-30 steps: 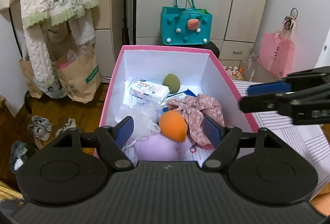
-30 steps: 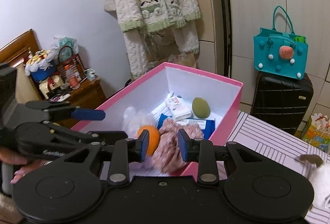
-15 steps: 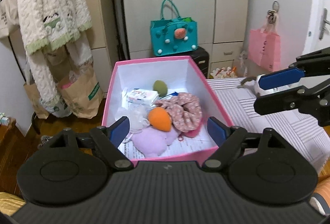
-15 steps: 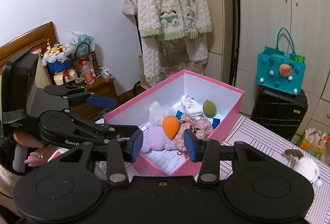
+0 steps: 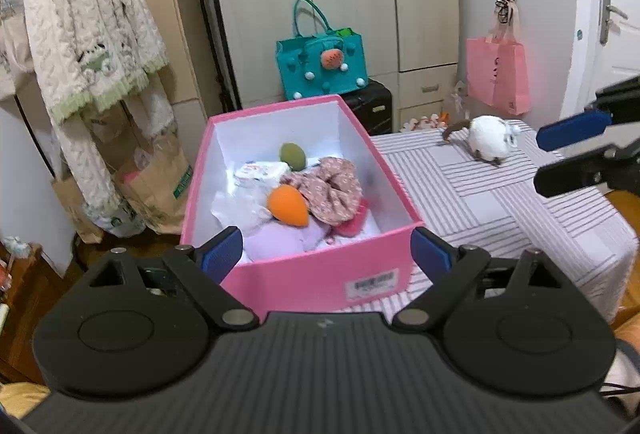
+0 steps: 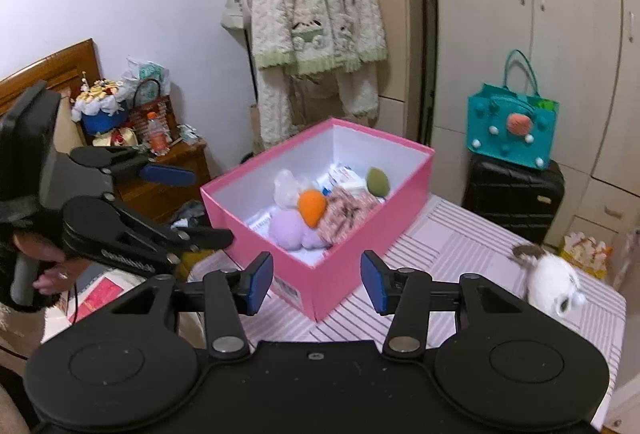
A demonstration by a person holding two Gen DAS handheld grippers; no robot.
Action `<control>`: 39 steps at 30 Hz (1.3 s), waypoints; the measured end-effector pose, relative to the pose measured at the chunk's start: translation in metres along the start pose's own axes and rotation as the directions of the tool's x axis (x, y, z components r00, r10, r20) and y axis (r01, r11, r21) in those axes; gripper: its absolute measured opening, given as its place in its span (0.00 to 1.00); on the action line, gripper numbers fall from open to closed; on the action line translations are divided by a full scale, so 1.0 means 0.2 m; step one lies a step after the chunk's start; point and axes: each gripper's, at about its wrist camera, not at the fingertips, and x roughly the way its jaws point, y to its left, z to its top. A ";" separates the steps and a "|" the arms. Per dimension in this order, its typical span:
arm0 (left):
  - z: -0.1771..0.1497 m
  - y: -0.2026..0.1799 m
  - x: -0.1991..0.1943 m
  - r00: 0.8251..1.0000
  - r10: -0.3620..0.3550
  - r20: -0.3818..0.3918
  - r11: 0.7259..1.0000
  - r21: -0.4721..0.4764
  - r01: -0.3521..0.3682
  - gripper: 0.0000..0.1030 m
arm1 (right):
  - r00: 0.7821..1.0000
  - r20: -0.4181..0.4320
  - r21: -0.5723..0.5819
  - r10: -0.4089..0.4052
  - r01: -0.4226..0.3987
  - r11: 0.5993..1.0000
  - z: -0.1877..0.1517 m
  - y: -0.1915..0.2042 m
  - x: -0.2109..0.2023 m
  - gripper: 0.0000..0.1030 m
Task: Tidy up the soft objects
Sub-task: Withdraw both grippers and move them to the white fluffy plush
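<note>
A pink box (image 5: pixel 320 278) (image 6: pixel 352 250) stands on the striped table. In it lie an orange sponge (image 5: pixel 287 204) (image 6: pixel 312 207), an olive sponge (image 5: pixel 292 156), a floral scrunchie (image 5: pixel 332 190), a lilac plush (image 5: pixel 280 242) (image 6: pixel 286 230), a white mesh pouf (image 5: pixel 234 208) and a tissue pack (image 5: pixel 262 172). A white plush toy (image 5: pixel 490 142) (image 6: pixel 554 280) lies on the table right of the box. My left gripper (image 5: pixel 326 254) is open and empty, before the box's near wall. My right gripper (image 6: pixel 316 282) is open and empty, near the box's front corner.
The striped table (image 5: pixel 480 202) drops off at its right and near edges. A teal bag (image 5: pixel 322 62) sits on a black suitcase (image 6: pixel 514 200) behind the table. A cardigan (image 5: pixel 88 46) hangs at left. A pink bag (image 5: pixel 496 74) hangs on the wall.
Both grippers have pulled back and up from the box, empty. The right gripper's jaws have opened wider. The white plush toy has come into the left wrist view.
</note>
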 end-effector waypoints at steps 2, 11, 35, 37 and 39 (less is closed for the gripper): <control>-0.01 -0.02 -0.01 1.000 -0.009 -0.007 1.000 -0.009 0.009 0.89 | 1.000 -0.009 0.004 -0.010 0.010 1.000 -0.03 -0.02 -0.03 0.55; -0.02 -0.17 -0.02 0.998 -0.032 -0.046 0.999 0.024 0.033 0.89 | 0.997 -0.036 0.042 -0.062 0.063 0.997 -0.19 -0.13 -0.16 0.58; 0.14 -0.63 0.33 0.972 -0.228 -0.065 0.973 0.021 0.230 0.93 | 0.989 0.030 0.122 -0.143 0.138 0.983 -0.51 -0.56 -0.18 0.71; 0.15 -0.66 0.38 0.970 -0.240 -0.043 0.970 0.016 0.241 0.93 | 0.987 0.039 0.126 -0.156 0.150 0.981 -0.52 -0.61 -0.15 0.72; 0.17 -0.68 0.42 0.969 -0.246 -0.021 0.969 0.006 0.246 0.94 | 0.985 0.047 0.128 -0.167 0.160 0.979 -0.54 -0.65 -0.11 0.73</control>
